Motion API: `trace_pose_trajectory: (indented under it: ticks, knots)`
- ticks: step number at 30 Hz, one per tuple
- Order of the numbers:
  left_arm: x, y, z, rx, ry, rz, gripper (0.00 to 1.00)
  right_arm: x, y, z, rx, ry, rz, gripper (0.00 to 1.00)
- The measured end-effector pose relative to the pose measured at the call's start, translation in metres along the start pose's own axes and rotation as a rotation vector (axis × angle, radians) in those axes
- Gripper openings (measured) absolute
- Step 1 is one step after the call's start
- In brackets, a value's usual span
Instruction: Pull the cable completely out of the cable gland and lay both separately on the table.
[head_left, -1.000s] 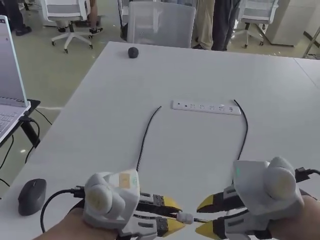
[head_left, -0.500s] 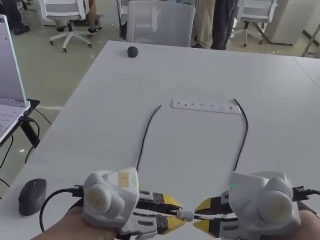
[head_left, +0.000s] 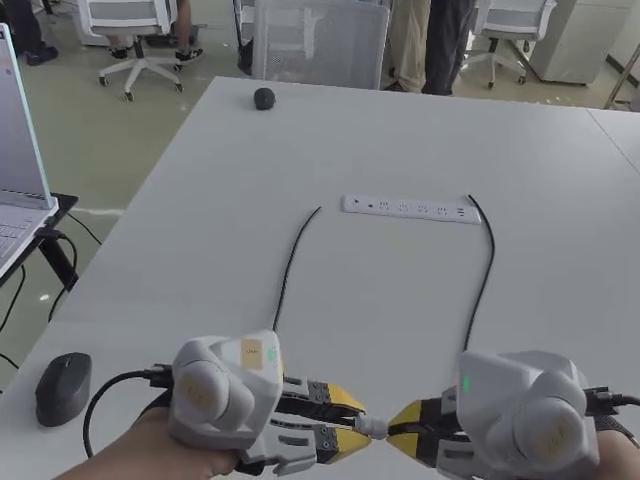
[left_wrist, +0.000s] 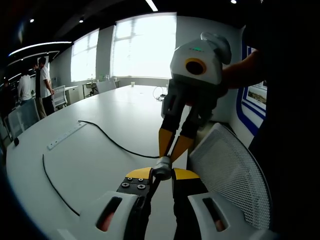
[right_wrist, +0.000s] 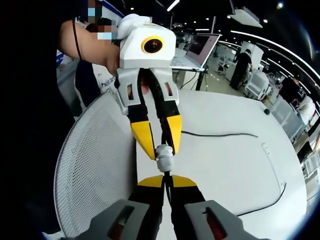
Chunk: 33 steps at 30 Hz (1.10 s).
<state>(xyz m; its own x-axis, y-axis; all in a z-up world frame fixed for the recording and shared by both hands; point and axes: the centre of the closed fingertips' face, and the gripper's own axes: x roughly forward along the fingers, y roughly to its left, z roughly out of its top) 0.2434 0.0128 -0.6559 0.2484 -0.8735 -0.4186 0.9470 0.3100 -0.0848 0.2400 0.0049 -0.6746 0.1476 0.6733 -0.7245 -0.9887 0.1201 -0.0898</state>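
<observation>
A small white cable gland (head_left: 372, 428) is held low over the table's near edge, pinched in my left gripper (head_left: 352, 433), which is shut on it. In the left gripper view the gland (left_wrist: 161, 167) sits between my yellow tips (left_wrist: 162, 174). A thin black cable (head_left: 288, 272) lies on the white table (head_left: 400, 140) and runs back under the left gripper. A short stretch of it (right_wrist: 167, 176) comes out of the gland (right_wrist: 164, 156). My right gripper (right_wrist: 167, 182) is shut on that stretch, tip to tip with the left one, and appears in the head view (head_left: 402, 436) too.
A white power strip (head_left: 405, 210) lies mid-table, and its black cord (head_left: 485, 280) curves toward the right gripper. A dark mouse (head_left: 62, 388) sits near left, a small black round object (head_left: 264, 98) at the far end. A laptop (head_left: 15, 150) stands left; office chairs (head_left: 318, 42) are beyond the table.
My right gripper, open a second ago, has moved left up to the gland and shut on the cable. The left gripper has kept its hold on the gland.
</observation>
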Motion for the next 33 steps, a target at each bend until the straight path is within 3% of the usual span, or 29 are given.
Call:
trace_pose_trajectory:
  ticks: [12, 21, 33]
  knots:
    - [-0.001, 0.006, 0.005, -0.017, -0.011, 0.023, 0.15, -0.003, -0.011, -0.004, 0.068, -0.008, -0.045, 0.00]
    - [-0.001, 0.002, 0.007, -0.023, -0.014, 0.024, 0.15, -0.004, -0.010, -0.008, 0.111, -0.009, -0.046, 0.00]
    - [-0.002, 0.005, 0.006, -0.037, -0.022, 0.031, 0.15, -0.007, -0.023, -0.033, 0.223, 0.013, -0.102, 0.00]
